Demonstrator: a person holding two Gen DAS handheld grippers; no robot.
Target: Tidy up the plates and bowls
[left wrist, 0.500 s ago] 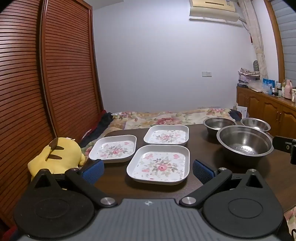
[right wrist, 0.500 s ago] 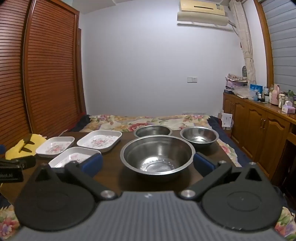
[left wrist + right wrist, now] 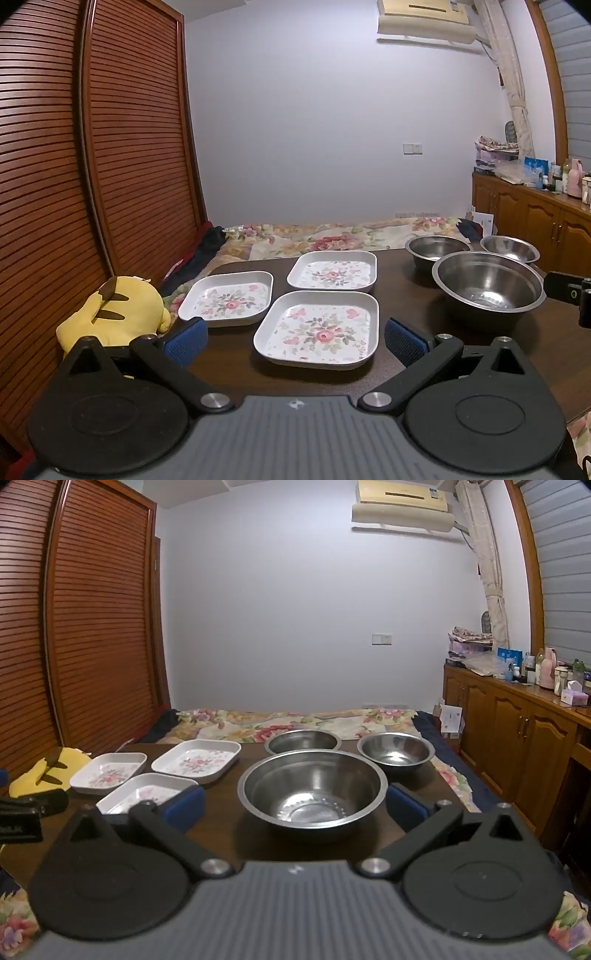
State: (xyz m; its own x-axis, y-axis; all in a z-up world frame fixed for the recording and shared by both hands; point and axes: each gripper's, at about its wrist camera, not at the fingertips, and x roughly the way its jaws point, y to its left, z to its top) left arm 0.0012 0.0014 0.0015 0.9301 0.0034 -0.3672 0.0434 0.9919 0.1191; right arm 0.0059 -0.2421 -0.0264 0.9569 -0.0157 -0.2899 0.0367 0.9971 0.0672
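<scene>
Table (image 3: 461, 354): three floral plates (image 3: 319, 328) on its left half, three steel bowls (image 3: 312, 788) on its right. Left gripper (image 3: 295, 338) and right gripper (image 3: 295, 805): fingers wide apart, holding nothing, hovering at near edge.

The left gripper (image 3: 293, 338) is tipped slightly downward, its jaws spread as wide as they go. Its blue pads (image 3: 185, 341) stand far apart with nothing pressed between them. The right gripper (image 3: 295, 808) is tipped slightly downward too, jaws fully spread, blue pads (image 3: 184, 808) touching nothing. Each gripper's black body shows at the edge of the other's view: the two are side by side, apart.
</scene>
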